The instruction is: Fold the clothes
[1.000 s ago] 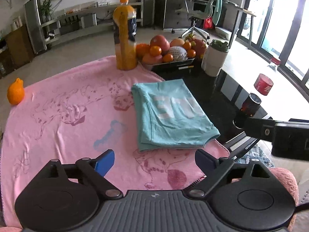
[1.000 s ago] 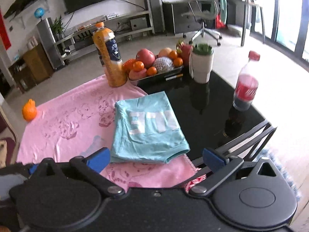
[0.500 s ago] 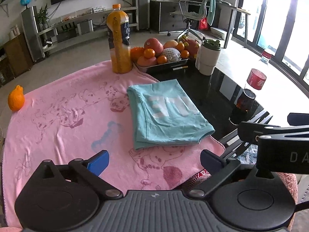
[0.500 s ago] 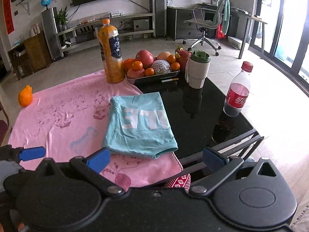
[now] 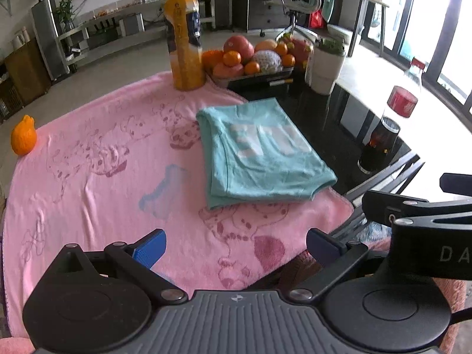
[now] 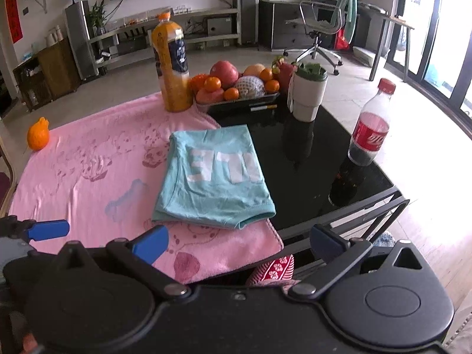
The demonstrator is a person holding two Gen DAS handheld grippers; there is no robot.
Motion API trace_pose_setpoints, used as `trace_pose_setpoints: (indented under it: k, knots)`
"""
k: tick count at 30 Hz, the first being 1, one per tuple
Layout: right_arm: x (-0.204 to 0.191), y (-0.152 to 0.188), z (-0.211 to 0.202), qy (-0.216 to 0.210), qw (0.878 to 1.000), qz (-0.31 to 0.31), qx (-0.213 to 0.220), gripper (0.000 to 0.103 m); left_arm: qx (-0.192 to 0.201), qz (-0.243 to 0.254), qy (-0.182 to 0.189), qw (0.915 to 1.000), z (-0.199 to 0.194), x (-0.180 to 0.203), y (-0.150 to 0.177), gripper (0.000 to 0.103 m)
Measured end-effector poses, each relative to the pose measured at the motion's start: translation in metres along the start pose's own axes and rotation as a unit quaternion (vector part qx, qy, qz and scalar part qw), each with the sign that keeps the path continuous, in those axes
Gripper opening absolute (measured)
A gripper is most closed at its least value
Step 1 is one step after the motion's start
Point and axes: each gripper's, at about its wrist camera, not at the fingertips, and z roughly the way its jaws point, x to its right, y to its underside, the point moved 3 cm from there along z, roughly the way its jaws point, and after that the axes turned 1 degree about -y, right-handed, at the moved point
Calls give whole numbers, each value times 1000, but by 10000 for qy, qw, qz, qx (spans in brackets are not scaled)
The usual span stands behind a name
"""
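Hovering with both grippers spread wide and empty.
Left gripper (image 5: 234, 246) and right gripper (image 6: 239, 243) touch nothing; ahead of them the teal shirt (image 6: 215, 177) lies folded flat on the pink blanket (image 5: 97, 183).

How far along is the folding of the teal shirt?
Done: the teal shirt lies folded into a compact rectangle on the pink blanket. In hand: nothing; left gripper and right gripper are open and clear of it. Left: no other unfolded clothes visible.

There was one folded shirt (image 6: 215, 177), one pink blanket (image 6: 97, 171) and two bottles: juice (image 6: 172, 67) and cola (image 6: 370, 129). One cup (image 6: 306, 91), one loose orange (image 6: 38, 135), and perhaps ten fruits in the tray (image 6: 236, 100).
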Motion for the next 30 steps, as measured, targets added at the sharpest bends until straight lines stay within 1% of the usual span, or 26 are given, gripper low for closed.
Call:
trace_pose_setpoints:
  k: [4,7,17,30]
  knots:
    - [-2,7,13,-59,9998,26,-182,103,-174,-20,-68,9998,11,-3,4,102]
    - [-3,10,20,-100,9996,60,-251,103,-223,-54,-97,9997,15,-4,4,102]
    - [0,10,26,-128,9995,105,-285,103,-206,-113,-132,9996,19,-6,2,102]
    - [2,8,24,-97,9995,55,-289,103,-226,-101,-107,9996,18,-4,3,102]
